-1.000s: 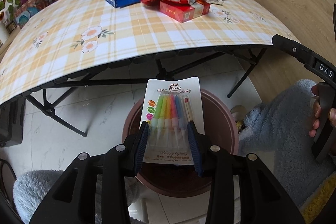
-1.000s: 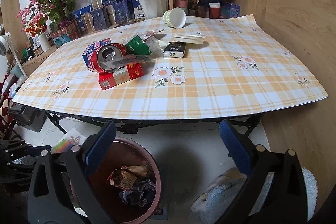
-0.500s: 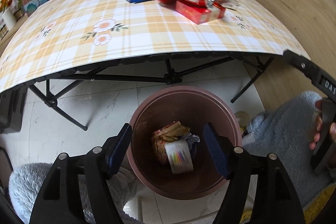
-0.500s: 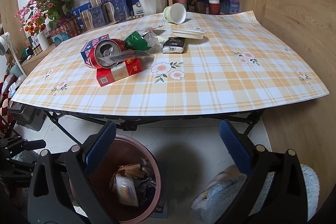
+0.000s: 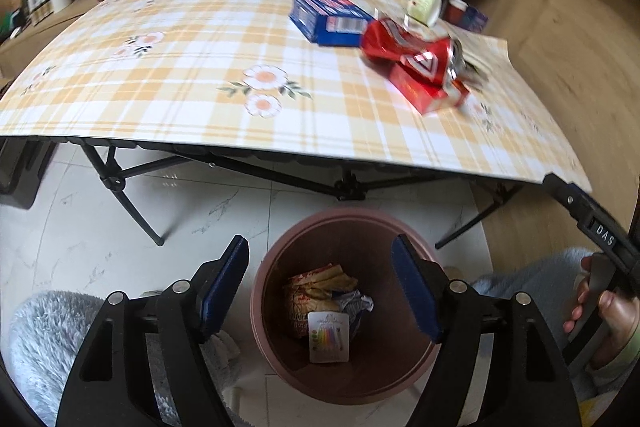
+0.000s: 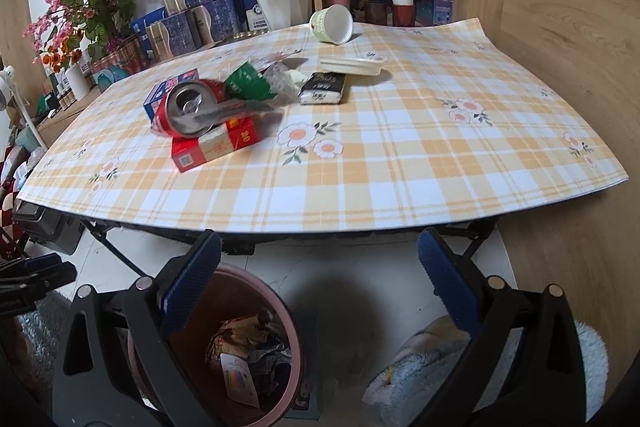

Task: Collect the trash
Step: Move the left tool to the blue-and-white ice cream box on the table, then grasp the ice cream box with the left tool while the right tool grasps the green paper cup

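The left gripper hangs over the pink waste bin, its jaws just opened wide with nothing between them. The candle pack lies face up inside the bin, directly below and between the blue pads, on top of crumpled wrappers. So this drop looks finished, and the step in hand is the turn back to the table for the next piece.

The right gripper is also spread wide and empty, with the bin under its left finger and the folding table ahead of it.

Ahead of and above both grippers the trash is clustered: a crushed red can resting on a red carton, a blue carton behind them, a green wrapper, a black packet, a shallow white tray and a tipped paper cup.

The next move probably calls for lifting a gripper above the table edge and closing on one item. The can is the awkward one, since it sits loosely on the carton and could roll.
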Motion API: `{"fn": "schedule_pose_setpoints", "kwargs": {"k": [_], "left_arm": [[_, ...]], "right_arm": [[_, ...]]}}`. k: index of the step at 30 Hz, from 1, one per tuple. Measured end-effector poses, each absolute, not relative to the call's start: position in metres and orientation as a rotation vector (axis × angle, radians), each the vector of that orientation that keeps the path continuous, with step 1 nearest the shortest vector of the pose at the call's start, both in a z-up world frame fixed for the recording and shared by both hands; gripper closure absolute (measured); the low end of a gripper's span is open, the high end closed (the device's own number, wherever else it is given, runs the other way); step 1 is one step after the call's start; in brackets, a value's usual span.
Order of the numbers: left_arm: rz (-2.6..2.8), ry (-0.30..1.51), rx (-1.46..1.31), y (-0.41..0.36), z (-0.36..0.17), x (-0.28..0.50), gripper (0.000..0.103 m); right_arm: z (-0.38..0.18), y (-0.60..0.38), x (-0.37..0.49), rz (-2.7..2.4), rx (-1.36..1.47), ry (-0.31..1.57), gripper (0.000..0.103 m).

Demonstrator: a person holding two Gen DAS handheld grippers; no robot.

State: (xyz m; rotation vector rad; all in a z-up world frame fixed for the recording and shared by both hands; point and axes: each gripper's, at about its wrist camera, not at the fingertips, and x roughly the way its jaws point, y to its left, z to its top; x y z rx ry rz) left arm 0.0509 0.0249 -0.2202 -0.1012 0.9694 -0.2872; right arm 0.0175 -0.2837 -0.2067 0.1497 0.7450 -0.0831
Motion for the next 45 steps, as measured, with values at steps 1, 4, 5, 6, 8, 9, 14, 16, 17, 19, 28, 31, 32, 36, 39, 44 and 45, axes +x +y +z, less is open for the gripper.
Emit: {"fn": "schedule_pose_setpoints", "kwargs": {"k": [1,4,5,6,8,9,14,16,17,19,28,31,32,36,39,44,45], "left_arm": [[-0.28,0.965,-0.114,0.028,-0.218,0.054,0.031],[-0.265,0.957,-0.123,0.033,-0.214,0.063,0.03],[-0.258,0.955,-0.121,0.034,-0.212,0.066,0.03],[-0.253,0.951,-0.121,0.035,-0.209,0.072,0.03],[-0.25,0.938,-0.129,0.037,-0.201,0.081,0.03],[-0.248,0.923,-0.138,0.038,-0.196,0.088,0.03],[-0.257,0.865,-0.155,0.038,-0.171,0.125,0.03],[-0.261,0.843,-0.156,0.036,-0.161,0.145,0.03],[-0.265,0.832,-0.16,0.035,-0.156,0.157,0.03],[-0.27,0.822,-0.164,0.032,-0.151,0.176,0.03],[-0.268,0.775,-0.203,0.026,-0.144,0.264,0.03],[-0.252,0.764,-0.239,0.035,-0.147,0.28,0.03],[-0.24,0.77,-0.261,0.041,-0.151,0.284,0.03],[-0.214,0.805,-0.293,0.055,-0.166,0.296,0.03],[-0.192,0.818,-0.31,0.063,-0.174,0.301,0.03],[-0.196,0.834,-0.348,0.068,-0.182,0.305,0.03],[-0.196,0.838,-0.341,0.066,-0.183,0.306,0.03]], "right_arm": [[-0.205,-0.286,0.02,-0.086,0.148,0.741,0.006],[-0.2,-0.292,0.028,-0.095,0.139,0.734,0.006],[-0.197,-0.294,0.033,-0.096,0.128,0.73,0.006],[-0.194,-0.296,0.036,-0.095,0.119,0.725,0.006],[-0.188,-0.3,0.045,-0.092,0.091,0.708,0.006],[-0.182,-0.303,0.053,-0.09,0.071,0.699,0.006],[-0.158,-0.318,0.096,-0.047,0.02,0.689,0.006],[-0.142,-0.326,0.129,-0.012,-0.009,0.686,0.006],[-0.136,-0.329,0.145,0.006,-0.019,0.69,0.006],[-0.124,-0.333,0.179,0.036,-0.053,0.698,0.006],[-0.111,-0.308,0.372,0.162,-0.466,0.839,0.006],[-0.124,-0.299,0.439,0.116,-0.566,0.922,0.006],[-0.135,-0.296,0.461,0.1,-0.593,0.993,0.006],[-0.175,-0.28,0.512,0.048,-0.781,1.135,0.006],[-0.202,-0.27,0.538,0.054,-0.855,1.215,0.006],[-0.223,-0.273,0.558,0.021,-0.863,1.337,0.007],[-0.224,-0.275,0.558,0.027,-0.838,1.352,0.01]]}}
